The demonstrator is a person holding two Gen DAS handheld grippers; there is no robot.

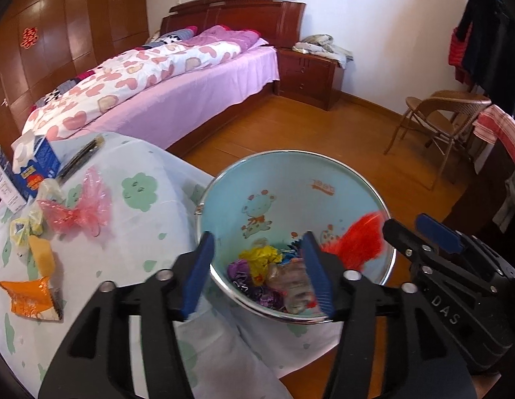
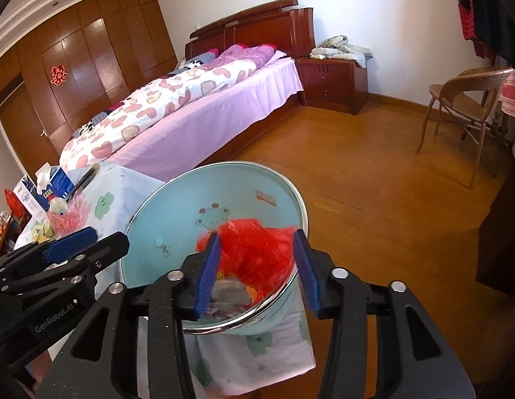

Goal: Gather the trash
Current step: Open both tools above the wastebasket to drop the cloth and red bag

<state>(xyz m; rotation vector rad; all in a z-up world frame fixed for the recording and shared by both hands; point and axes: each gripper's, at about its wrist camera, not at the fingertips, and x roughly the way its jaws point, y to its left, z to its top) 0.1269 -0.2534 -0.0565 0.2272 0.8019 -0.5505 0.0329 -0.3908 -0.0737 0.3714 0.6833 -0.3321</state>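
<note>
Both views are bright with soft daylight; the white wall (image 1: 373, 16) is nearly washed out. The wood floor (image 2: 373, 173) shows a pale sheen, and the wardrobe (image 2: 91, 53) panels carry glossy reflections. Fisheye curvature bends the edges, with black vignette in the corners. The red wrapper (image 2: 257, 249) is motion-blurred, as is trash in the basin (image 1: 290, 173)
</note>
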